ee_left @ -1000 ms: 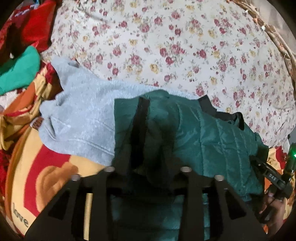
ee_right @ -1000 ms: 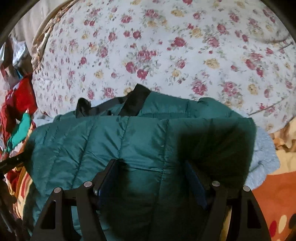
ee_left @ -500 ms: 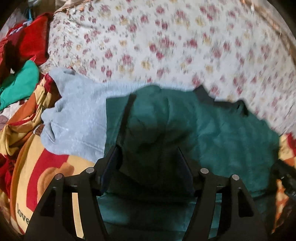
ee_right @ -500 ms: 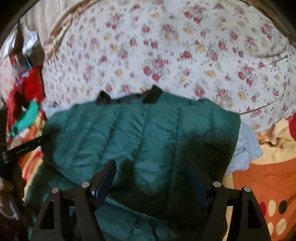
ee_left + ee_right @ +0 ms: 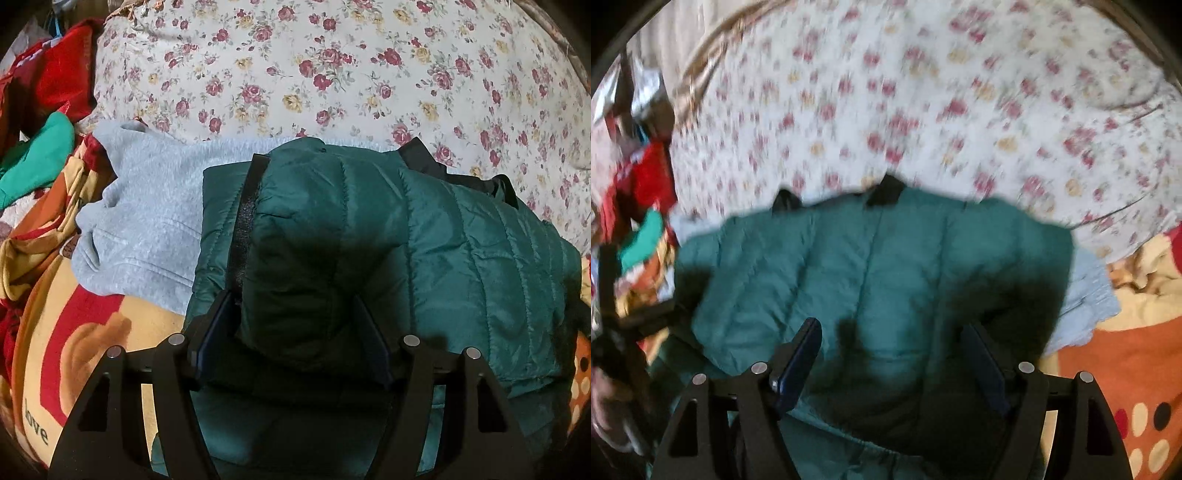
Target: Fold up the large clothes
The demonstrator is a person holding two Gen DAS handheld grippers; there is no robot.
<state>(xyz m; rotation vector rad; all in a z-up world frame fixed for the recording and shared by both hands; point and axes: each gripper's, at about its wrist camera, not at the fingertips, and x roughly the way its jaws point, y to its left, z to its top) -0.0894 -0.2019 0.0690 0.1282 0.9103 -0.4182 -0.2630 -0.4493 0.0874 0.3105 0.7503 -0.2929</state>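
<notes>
Two tools frame a dark green quilted jacket (image 5: 461, 266) that lies across the middle of both views, on a bed with a floral sheet (image 5: 332, 74) filling the upper frame. In the left wrist view the left tool (image 5: 295, 332) sits at lower centre with its fingers partly open; a raised fold of the jacket bulges between them and appears pinched on both sides, though contact at the pads is partly hidden. A black strip of trim (image 5: 243, 221) runs down the jacket's left edge. A light grey sweatshirt (image 5: 147, 229) lies under the jacket, spreading to the centre left. A red and orange blanket (image 5: 74, 350) shows at lower left.

In the blurred right wrist view the right tool (image 5: 890, 354) is spread wide at lower centre, its fingers over the jacket (image 5: 886, 266) with nothing gripped.
</notes>
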